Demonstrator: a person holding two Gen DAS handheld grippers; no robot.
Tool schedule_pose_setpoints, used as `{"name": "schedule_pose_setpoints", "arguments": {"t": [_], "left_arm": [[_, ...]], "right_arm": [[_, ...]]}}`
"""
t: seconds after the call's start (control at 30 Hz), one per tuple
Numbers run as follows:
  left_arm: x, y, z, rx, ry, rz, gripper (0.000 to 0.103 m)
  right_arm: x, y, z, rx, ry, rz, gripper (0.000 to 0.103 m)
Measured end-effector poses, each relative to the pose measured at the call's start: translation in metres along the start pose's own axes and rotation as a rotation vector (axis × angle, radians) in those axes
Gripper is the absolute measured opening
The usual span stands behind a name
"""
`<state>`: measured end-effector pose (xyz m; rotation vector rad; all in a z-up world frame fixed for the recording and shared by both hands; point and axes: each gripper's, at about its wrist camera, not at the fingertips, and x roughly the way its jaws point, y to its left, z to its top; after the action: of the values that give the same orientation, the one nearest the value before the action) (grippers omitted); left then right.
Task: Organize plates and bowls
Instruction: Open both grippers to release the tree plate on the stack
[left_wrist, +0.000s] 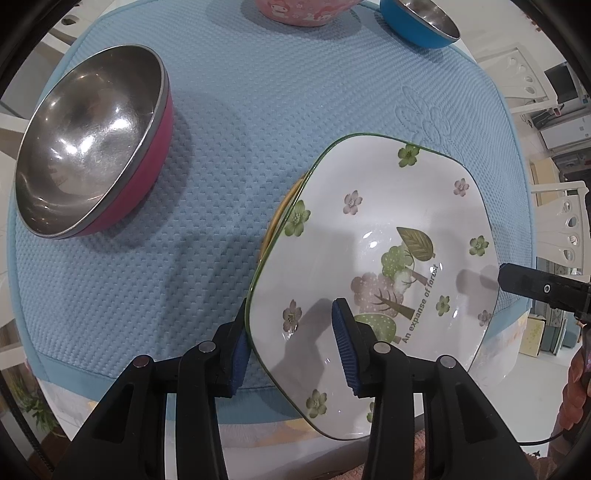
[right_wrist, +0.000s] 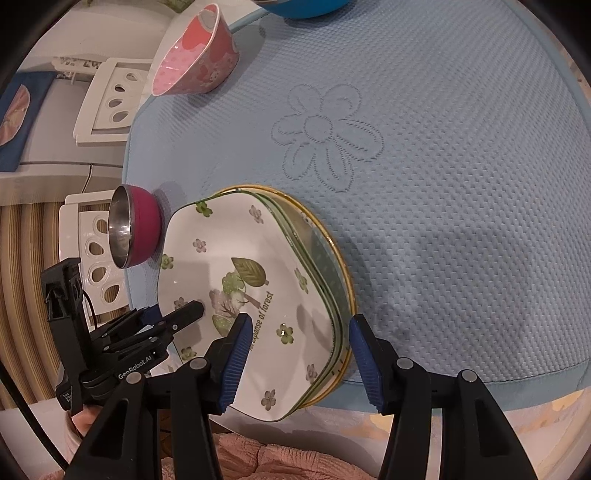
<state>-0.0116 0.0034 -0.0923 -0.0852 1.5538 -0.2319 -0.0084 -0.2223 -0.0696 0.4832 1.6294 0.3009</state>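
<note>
A white plate (left_wrist: 369, 229) (right_wrist: 229, 266) with flowers, trees and the words "An expanse of forest" tops a stack of plates. Under it show green rims (right_wrist: 328, 266) and a yellow rim (left_wrist: 280, 214) (right_wrist: 349, 280). My left gripper (left_wrist: 291, 321) (right_wrist: 177, 314) straddles the plate's left rim. One blue pad (left_wrist: 238, 354) is outside the rim and the other is over the plate, with a gap, so it stands open. My right gripper (right_wrist: 300, 319) (left_wrist: 535, 284) straddles the stack's right edge, open, pads clear of the plates.
A magenta steel bowl (left_wrist: 92, 147) (right_wrist: 135, 229) sits left of the stack on the blue mat (left_wrist: 258, 110) (right_wrist: 443, 184). Further back are a pink cartoon bowl (left_wrist: 303, 11) (right_wrist: 195, 55) and a blue steel bowl (left_wrist: 421, 22) (right_wrist: 303, 7). White chairs (right_wrist: 107, 99) stand beside the table.
</note>
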Motion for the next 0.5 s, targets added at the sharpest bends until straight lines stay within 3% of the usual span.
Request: {"name": "schedule_pose_setpoints", "arguments": {"t": [0.37, 0.5], "left_arm": [[-0.014, 0.01, 0.003, -0.025, 0.012, 0.019, 0.044], [-0.025, 0.014, 0.001, -0.033, 0.001, 0.029, 0.055]], "right_arm": [[-0.02, -0.016, 0.0, 0.042, -0.038, -0.005, 0.053], [-0.026, -0.018, 0.002, 0.046, -0.048, -0.009, 0.054]]}}
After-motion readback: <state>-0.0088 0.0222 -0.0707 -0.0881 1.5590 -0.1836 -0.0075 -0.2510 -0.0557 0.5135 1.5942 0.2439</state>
